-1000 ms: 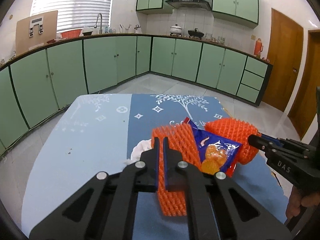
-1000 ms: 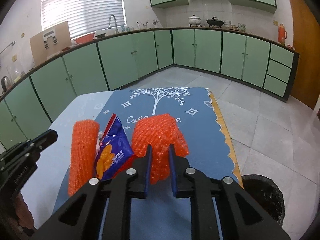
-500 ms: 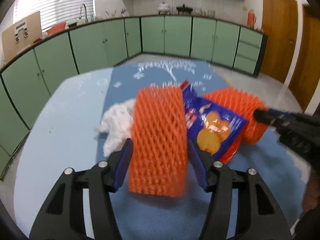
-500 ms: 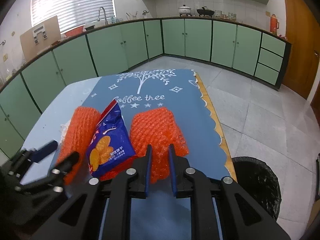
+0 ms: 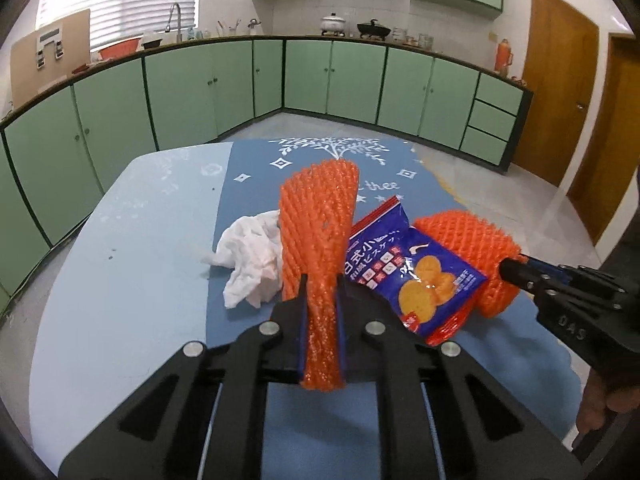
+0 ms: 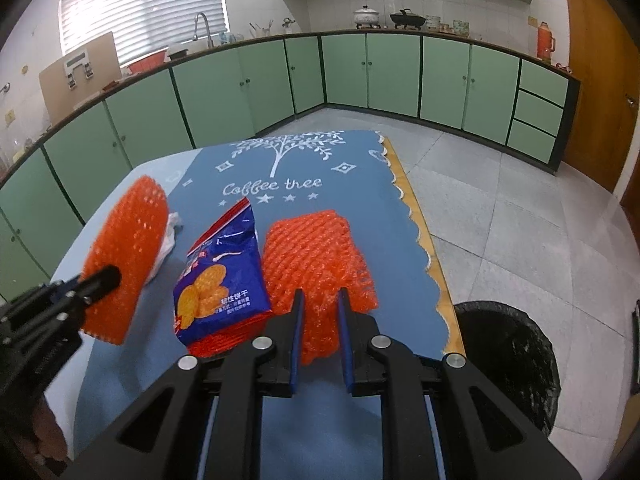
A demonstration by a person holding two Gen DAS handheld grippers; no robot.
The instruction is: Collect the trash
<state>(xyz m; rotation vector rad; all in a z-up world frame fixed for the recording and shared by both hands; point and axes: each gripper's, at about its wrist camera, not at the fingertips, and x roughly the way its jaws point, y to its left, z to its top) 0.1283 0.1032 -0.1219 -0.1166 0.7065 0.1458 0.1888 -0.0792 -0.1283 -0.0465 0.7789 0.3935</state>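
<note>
Two orange foam fruit nets, a blue snack bag (image 5: 416, 276) and a crumpled white tissue (image 5: 250, 258) are at the blue table. My left gripper (image 5: 321, 284) is closing its jaws on the lower end of the left net (image 5: 316, 216), which sticks up and away, pinched narrow between the pads. The right gripper (image 6: 320, 296) is shut on the near end of the right net (image 6: 316, 248). Between the two nets the snack bag (image 6: 220, 276) leans on the right one. The left net (image 6: 128, 248) and the tissue (image 6: 170, 232) also show in the right wrist view.
A blue cloth (image 6: 348, 188) with a white tree print covers the table's right half. A black bin with a dark liner (image 6: 512, 356) stands on the tiled floor off the table's right edge. Green cabinets line the far walls. A hand (image 5: 600, 408) shows at the lower right.
The left jaws opened wide around the left net half a second ago and have now pinched its lower end. The right gripper kept its hold on the other net.
</note>
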